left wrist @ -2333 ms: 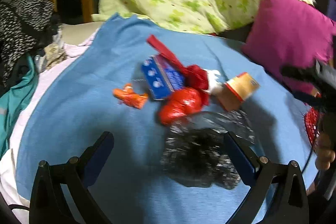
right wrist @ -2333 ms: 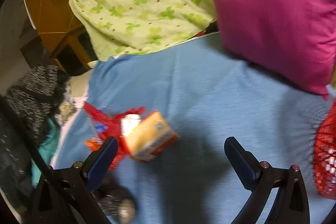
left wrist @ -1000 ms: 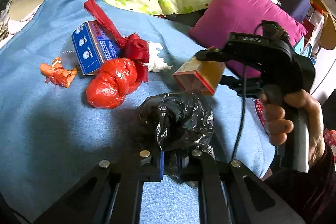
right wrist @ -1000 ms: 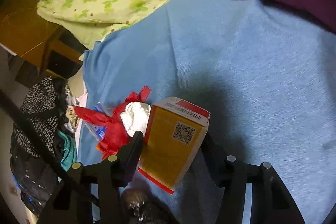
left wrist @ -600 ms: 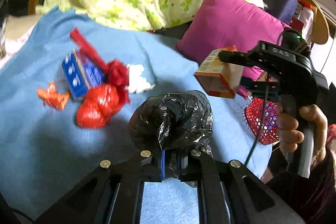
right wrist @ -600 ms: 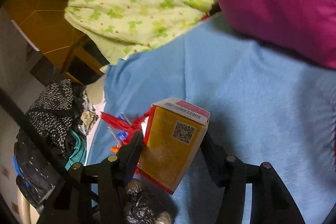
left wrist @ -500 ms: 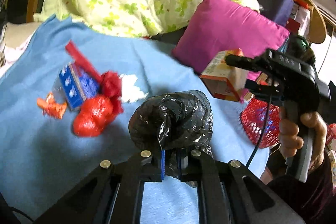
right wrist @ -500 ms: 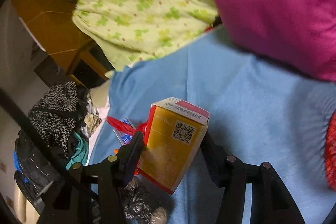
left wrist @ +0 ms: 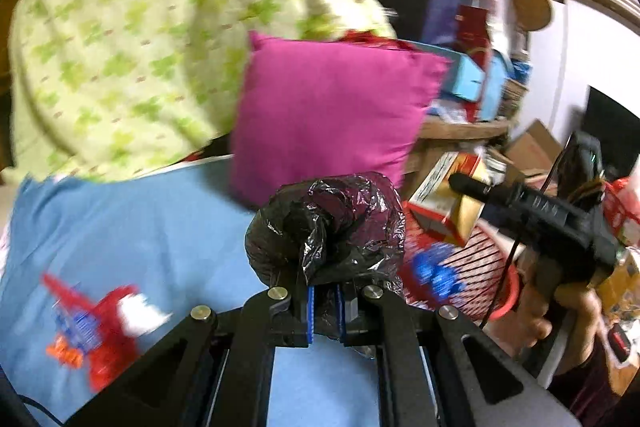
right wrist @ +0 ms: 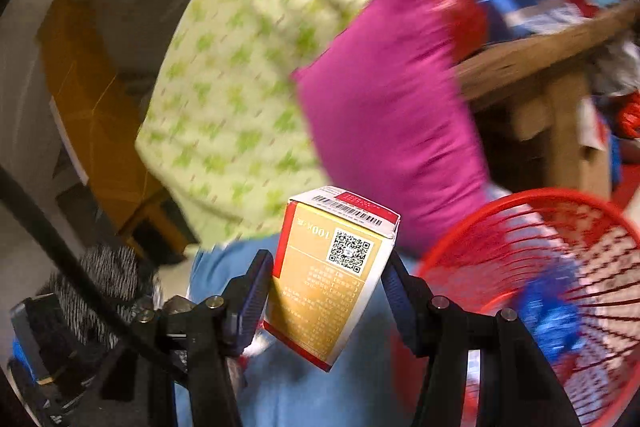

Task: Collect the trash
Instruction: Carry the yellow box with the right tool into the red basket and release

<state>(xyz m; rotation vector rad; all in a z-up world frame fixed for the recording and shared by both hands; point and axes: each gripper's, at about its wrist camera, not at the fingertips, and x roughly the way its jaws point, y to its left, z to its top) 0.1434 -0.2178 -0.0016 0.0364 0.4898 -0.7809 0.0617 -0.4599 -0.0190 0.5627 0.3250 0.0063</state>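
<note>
Jaws pinch crumpled black bag [left wrist: 326,227] (glossy) and yellow box [right wrist: 332,275].

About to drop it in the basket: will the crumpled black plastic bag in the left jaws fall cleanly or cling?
The black plastic bag looks thin and crinkled, so probably light and floppy. A fold is pinched between the left gripper's shut jaws, so it may snag briefly.

Black bag [left wrist: 326,227] between fingers [left wrist: 309,315]

Two close wrist fisheyes along the fingers, both facing magenta pillow [left wrist: 332,107] and red basket [right wrist: 560,267].
</note>
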